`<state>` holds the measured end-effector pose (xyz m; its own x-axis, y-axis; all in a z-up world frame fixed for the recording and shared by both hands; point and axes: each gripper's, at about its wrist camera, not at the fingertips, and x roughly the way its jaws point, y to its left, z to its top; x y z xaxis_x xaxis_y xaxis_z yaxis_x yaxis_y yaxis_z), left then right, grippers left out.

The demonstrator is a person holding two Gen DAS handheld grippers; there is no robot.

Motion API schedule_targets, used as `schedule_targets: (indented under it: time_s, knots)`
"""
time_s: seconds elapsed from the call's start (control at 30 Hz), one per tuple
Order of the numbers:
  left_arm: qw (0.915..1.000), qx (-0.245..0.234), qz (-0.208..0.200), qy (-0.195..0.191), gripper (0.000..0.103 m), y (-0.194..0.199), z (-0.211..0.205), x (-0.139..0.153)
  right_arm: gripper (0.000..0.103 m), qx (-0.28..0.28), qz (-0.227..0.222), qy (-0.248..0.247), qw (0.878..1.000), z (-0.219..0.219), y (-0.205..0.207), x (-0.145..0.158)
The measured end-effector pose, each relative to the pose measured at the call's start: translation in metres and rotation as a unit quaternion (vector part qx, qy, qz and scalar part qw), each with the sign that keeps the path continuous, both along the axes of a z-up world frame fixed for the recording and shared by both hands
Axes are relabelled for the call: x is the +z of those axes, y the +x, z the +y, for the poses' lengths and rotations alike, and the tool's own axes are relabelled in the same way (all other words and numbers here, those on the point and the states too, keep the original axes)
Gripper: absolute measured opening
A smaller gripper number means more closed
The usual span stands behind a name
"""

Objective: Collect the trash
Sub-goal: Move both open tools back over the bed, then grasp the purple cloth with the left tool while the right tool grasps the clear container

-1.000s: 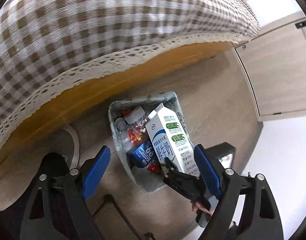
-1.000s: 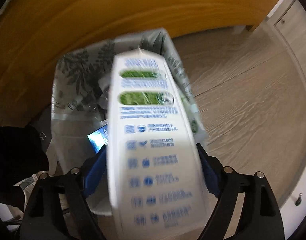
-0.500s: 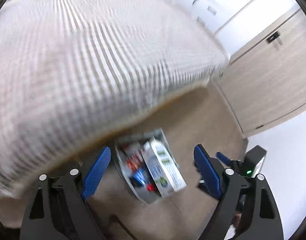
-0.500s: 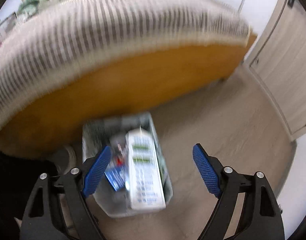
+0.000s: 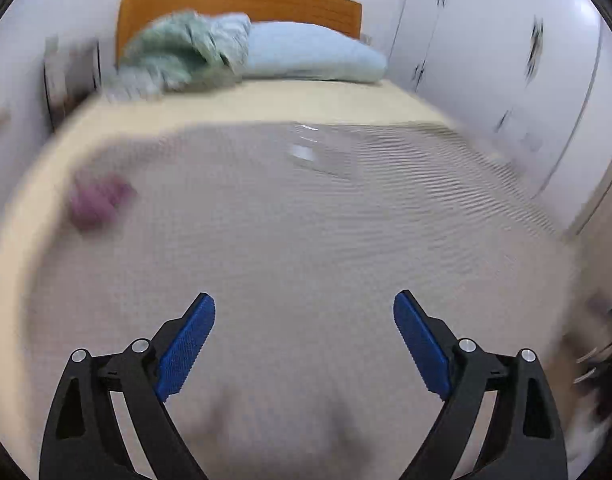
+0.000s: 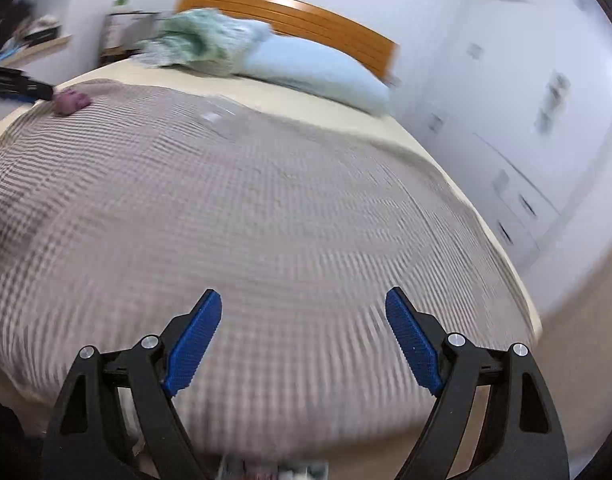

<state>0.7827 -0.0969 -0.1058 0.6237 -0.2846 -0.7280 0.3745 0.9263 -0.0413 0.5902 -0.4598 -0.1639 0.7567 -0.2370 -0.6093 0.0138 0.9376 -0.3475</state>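
From the left wrist view, no brand, label or writing can be read; everything is smeared by motion. The left gripper [image 5: 304,308] hangs over a checked bedspread [image 5: 306,248] with its 2 blue pads spread wide and nothing between them; its jaws have just been opening further. A crumpled purple scrap [image 5: 96,202], the likeliest piece of trash here, lies on the spread near the bed's left edge, well apart from the gripper. A clear plastic wrapper [image 5: 306,148] lies farther up the spread, near its far edge. Beyond it sit a pale blue pillow [image 5: 314,60] and a bunched green blanket [image 5: 182,54] against an orange wooden headboard [image 5: 242,0], with white wardrobe doors [image 5: 506,72] to the right. From the right wrist view, again nothing legible shows. The right gripper [image 6: 304,304] is likewise released, pads wide and empty above the bedspread [image 6: 266,220]. The purple scrap [image 6: 70,102] rests at the far left, with a dark blue-tipped tool just beside it; whether they touch I cannot tell. The wrapper [image 6: 220,114] lies mid-bed, unobstructed.
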Motion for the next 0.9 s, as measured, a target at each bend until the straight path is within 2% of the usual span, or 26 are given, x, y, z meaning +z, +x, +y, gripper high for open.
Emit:
schedule_targets:
  time_s: [0.03, 0.07, 0.1, 0.13, 0.17, 0.2, 0.23, 0.3, 0.4, 0.43, 0.5, 0.57, 0.6, 0.63, 0.67, 0.7, 0.73, 0.8, 0.87, 0.9]
  knots:
    - [0.9976, -0.026, -0.019, 0.062, 0.088, 0.026, 0.005, -0.001, 0.080, 0.012, 0.002, -0.004, 1.000, 0.005, 0.016, 0.004]
    - [0.9889, -0.050, -0.051, 0.130, 0.088, 0.051, 0.013, -0.001, 0.080, 0.024, 0.007, -0.009, 1.000, 0.012, 0.040, 0.004]
    - [0.9794, -0.063, -0.073, 0.177, 0.088, 0.072, 0.019, -0.003, 0.080, 0.036, 0.015, -0.015, 0.999, 0.018, 0.064, 0.006]
    - [0.9664, -0.073, -0.083, 0.232, 0.088, 0.104, 0.031, -0.010, 0.080, 0.046, 0.019, -0.025, 0.998, 0.023, 0.085, 0.005]
    - [0.9656, -0.059, -0.073, 0.243, 0.088, 0.126, 0.043, -0.011, 0.080, 0.059, 0.025, -0.047, 0.997, 0.032, 0.115, 0.004]
    - [0.9682, -0.037, -0.048, 0.243, 0.085, 0.149, 0.054, -0.015, 0.080, 0.066, 0.028, -0.062, 0.996, 0.037, 0.133, 0.003]
    - [0.9713, -0.013, -0.002, 0.237, 0.079, 0.181, 0.067, -0.028, 0.080, 0.072, 0.031, -0.080, 0.994, 0.045, 0.152, 0.002]
    - [0.9662, 0.006, 0.008, 0.257, 0.078, 0.209, 0.077, -0.048, 0.080, 0.087, 0.033, -0.125, 0.988, 0.062, 0.199, -0.006]
    - [0.9420, 0.011, -0.003, 0.335, 0.077, 0.240, 0.074, -0.090, 0.080, 0.105, 0.043, -0.190, 0.975, 0.086, 0.265, -0.026]
    - [0.9305, 0.006, -0.014, 0.366, 0.077, 0.248, 0.071, -0.104, 0.080, 0.108, 0.037, -0.214, 0.970, 0.094, 0.282, -0.032]
    - [0.9132, -0.009, -0.027, 0.407, 0.077, 0.261, 0.074, -0.121, 0.080, 0.121, 0.033, -0.271, 0.954, 0.115, 0.320, -0.047]
    - [0.9160, -0.019, -0.015, 0.401, 0.077, 0.270, 0.077, -0.124, 0.080, 0.125, 0.042, -0.313, 0.941, 0.132, 0.353, -0.067]
    - [0.9193, -0.023, -0.006, 0.393, 0.071, 0.272, 0.079, -0.121, 0.080, 0.129, 0.047, -0.328, 0.935, 0.140, 0.370, -0.078]
    - [0.9239, -0.035, 0.006, 0.381, 0.048, 0.274, 0.081, -0.117, 0.080, 0.130, 0.048, -0.342, 0.929, 0.145, 0.382, -0.087]
    - [0.9259, -0.036, 0.015, 0.376, 0.036, 0.276, 0.087, -0.115, 0.080, 0.129, 0.053, -0.356, 0.924, 0.150, 0.398, -0.096]
    - [0.9245, -0.023, 0.024, 0.380, 0.017, 0.287, 0.093, -0.116, 0.080, 0.129, 0.056, -0.365, 0.920, 0.153, 0.411, -0.104]
    - [0.9253, 0.001, 0.037, 0.377, 0.011, 0.296, 0.104, -0.114, 0.080, 0.134, 0.063, -0.364, 0.919, 0.157, 0.423, -0.112]
    - [0.9437, 0.022, 0.065, 0.324, 0.008, 0.307, 0.128, -0.109, 0.080, 0.136, 0.070, -0.363, 0.919, 0.159, 0.440, -0.121]
    - [0.9643, 0.037, 0.063, 0.255, 0.005, 0.308, 0.150, -0.100, 0.080, 0.130, 0.066, -0.363, 0.920, 0.160, 0.451, -0.125]
    - [0.9702, 0.038, 0.061, 0.232, 0.003, 0.307, 0.155, -0.096, 0.070, 0.126, 0.068, -0.348, 0.926, 0.158, 0.456, -0.123]
